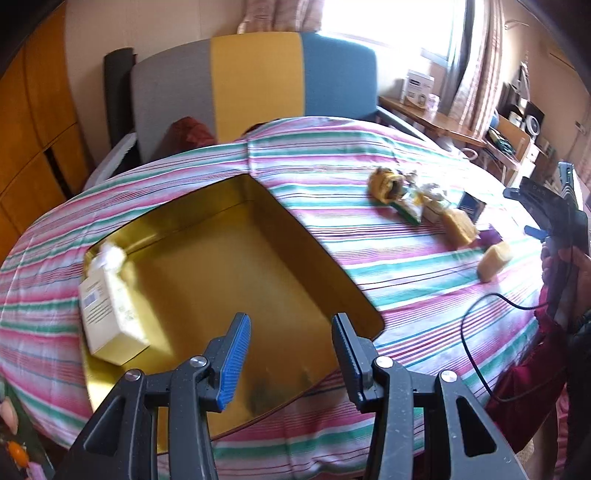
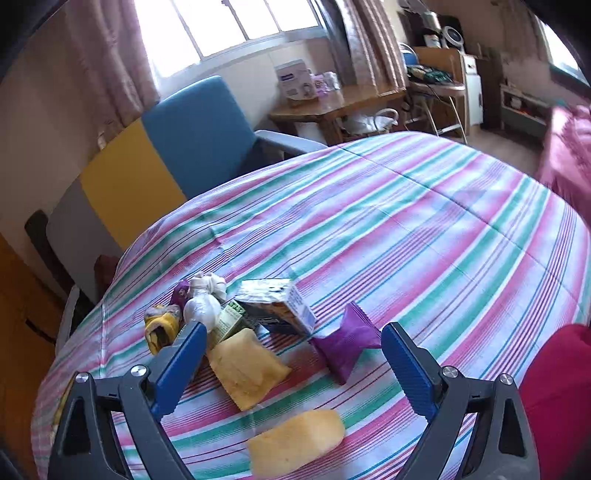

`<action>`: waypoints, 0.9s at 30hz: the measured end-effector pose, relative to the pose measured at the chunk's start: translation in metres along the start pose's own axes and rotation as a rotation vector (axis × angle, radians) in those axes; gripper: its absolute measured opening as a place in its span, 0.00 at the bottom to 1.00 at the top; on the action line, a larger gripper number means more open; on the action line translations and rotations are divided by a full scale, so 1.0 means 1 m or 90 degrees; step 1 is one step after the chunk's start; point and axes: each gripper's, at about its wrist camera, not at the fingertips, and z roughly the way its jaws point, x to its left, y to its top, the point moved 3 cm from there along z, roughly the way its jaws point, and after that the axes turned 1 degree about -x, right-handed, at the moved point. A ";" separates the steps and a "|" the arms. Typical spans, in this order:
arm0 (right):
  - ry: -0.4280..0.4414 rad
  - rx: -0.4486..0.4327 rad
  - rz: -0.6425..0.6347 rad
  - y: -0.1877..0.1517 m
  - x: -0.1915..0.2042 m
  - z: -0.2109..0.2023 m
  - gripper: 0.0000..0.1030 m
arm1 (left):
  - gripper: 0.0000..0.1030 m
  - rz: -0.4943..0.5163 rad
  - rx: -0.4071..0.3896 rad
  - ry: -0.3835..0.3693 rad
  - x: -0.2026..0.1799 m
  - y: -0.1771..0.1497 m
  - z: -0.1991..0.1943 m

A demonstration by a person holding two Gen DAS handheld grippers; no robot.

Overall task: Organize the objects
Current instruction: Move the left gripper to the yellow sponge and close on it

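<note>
Blue-padded jaws of the left claw [image 1: 291,354] stand apart with nothing between them, above the near edge of a gold tray [image 1: 236,266] on the striped cloth [image 1: 369,173] covering the tabletop. One cream box [image 1: 107,310] leans in the tray's left corner. Over the loose pile, the right claw [image 2: 295,369] gapes wide, empty: two yellow packets [image 2: 247,369], a purple packet [image 2: 347,343] and a small carton [image 2: 280,306] lie near it. Behind stand a grey, yellow and blue chair [image 1: 255,77], a curtained window [image 2: 221,26] and a wooden side table [image 2: 340,103].
</note>
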 end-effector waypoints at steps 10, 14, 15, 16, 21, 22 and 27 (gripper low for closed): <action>0.011 0.069 0.075 -0.008 -0.016 0.020 0.94 | 0.45 0.041 0.027 -0.053 -0.042 0.008 0.016; 0.015 0.086 0.063 -0.011 -0.012 0.024 0.94 | 0.45 0.045 0.038 -0.072 -0.052 0.011 0.022; 0.016 0.086 0.063 -0.011 -0.013 0.024 0.94 | 0.45 0.045 0.041 -0.078 -0.055 0.012 0.024; 0.016 0.084 0.066 -0.011 -0.013 0.024 0.94 | 0.45 0.046 0.043 -0.086 -0.058 0.014 0.025; 0.024 0.052 0.105 -0.008 -0.023 0.016 0.94 | 0.45 0.090 0.031 -0.139 -0.090 0.030 0.031; 0.028 0.046 0.114 -0.007 -0.025 0.014 0.94 | 0.45 0.106 0.027 -0.151 -0.100 0.033 0.033; 0.046 0.049 0.133 -0.007 -0.027 0.016 0.96 | 0.45 0.172 0.032 -0.215 -0.148 0.048 0.046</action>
